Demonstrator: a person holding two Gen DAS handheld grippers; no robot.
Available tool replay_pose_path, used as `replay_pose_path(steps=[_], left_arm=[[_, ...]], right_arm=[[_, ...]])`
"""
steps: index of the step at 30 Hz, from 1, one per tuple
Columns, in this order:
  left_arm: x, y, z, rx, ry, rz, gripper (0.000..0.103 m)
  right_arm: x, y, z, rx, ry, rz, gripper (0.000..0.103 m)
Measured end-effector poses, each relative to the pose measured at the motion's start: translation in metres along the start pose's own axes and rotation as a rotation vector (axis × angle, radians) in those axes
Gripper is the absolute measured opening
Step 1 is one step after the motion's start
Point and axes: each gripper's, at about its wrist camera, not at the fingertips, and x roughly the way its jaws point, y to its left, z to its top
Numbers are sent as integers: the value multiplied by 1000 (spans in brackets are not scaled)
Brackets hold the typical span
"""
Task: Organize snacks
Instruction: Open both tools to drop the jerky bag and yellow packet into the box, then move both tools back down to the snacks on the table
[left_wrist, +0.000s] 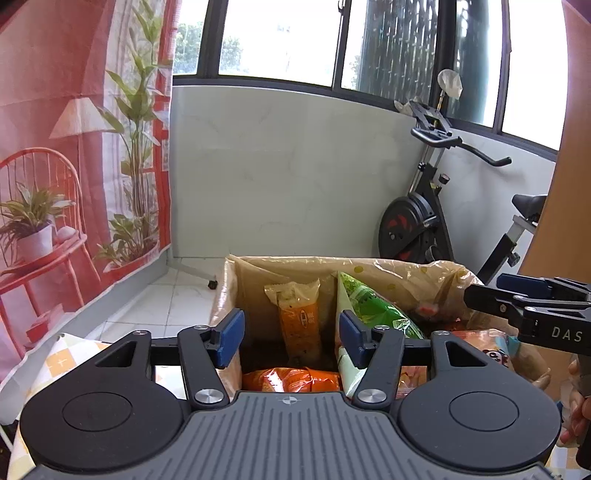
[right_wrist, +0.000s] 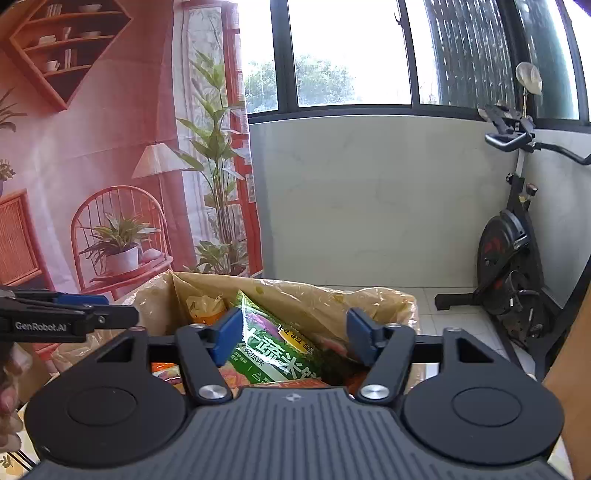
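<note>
Because both packets now stand inside the plastic-lined cardboard box (left_wrist: 236, 291), your left gripper (left_wrist: 291, 338) and right gripper (right_wrist: 295, 339) hover with jaws parted and empty, the tall orange snack packet (left_wrist: 299, 325) beside the green rice-cracker bag (right_wrist: 273, 347).

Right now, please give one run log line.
left gripper: jaws open, empty | right gripper: jaws open, empty | green packet: in box
</note>
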Motion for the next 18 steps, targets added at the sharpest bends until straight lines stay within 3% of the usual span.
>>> replay_pose_path(steps=[4, 11, 18], left_arm=[[-18, 2, 1, 11, -20, 3, 68], [-47, 7, -6, 12, -27, -1, 82], [-71, 15, -21, 57, -16, 16, 86]], right_arm=[[-12, 7, 1, -14, -11, -8, 85], [-40, 24, 1, -34, -27, -23, 101], [-64, 50, -16, -121, -58, -13, 103]])
